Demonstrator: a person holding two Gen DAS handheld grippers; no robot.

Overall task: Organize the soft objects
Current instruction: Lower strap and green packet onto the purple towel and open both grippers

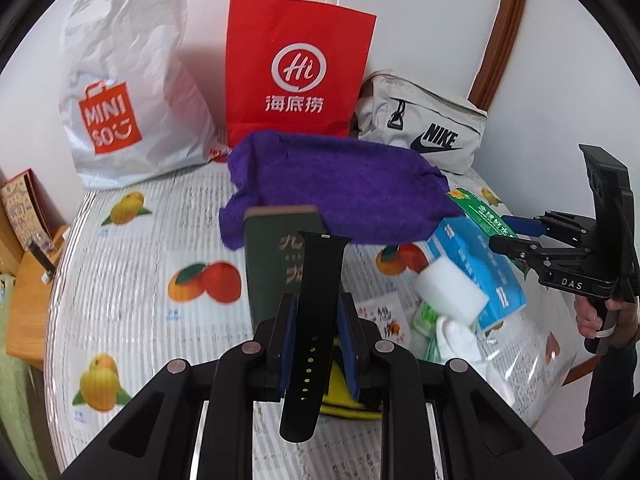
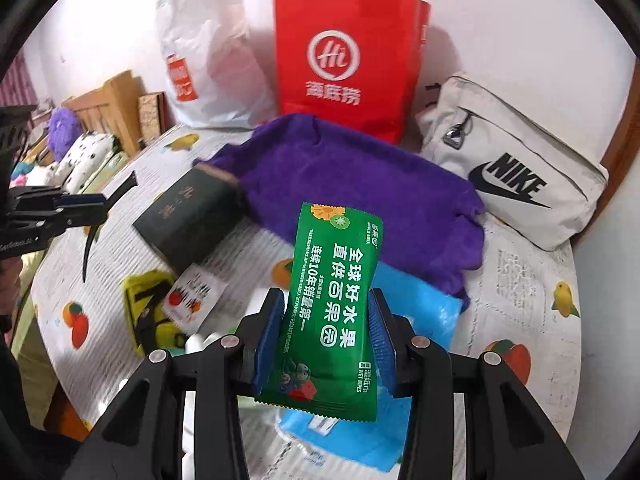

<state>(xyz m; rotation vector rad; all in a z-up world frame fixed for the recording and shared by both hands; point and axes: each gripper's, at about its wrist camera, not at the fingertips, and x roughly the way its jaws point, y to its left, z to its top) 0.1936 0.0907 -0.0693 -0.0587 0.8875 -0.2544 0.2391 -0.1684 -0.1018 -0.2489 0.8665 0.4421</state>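
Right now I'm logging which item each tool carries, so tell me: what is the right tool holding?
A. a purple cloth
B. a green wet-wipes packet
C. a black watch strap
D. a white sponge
B: in the right wrist view the right tool is shut on the green wet-wipes packet, raised over the table; the black watch strap sits in the left tool instead.

White wall [image 1: 440,20], wooden headboard [image 2: 116,104], fruit-print tablecloth [image 1: 132,280].
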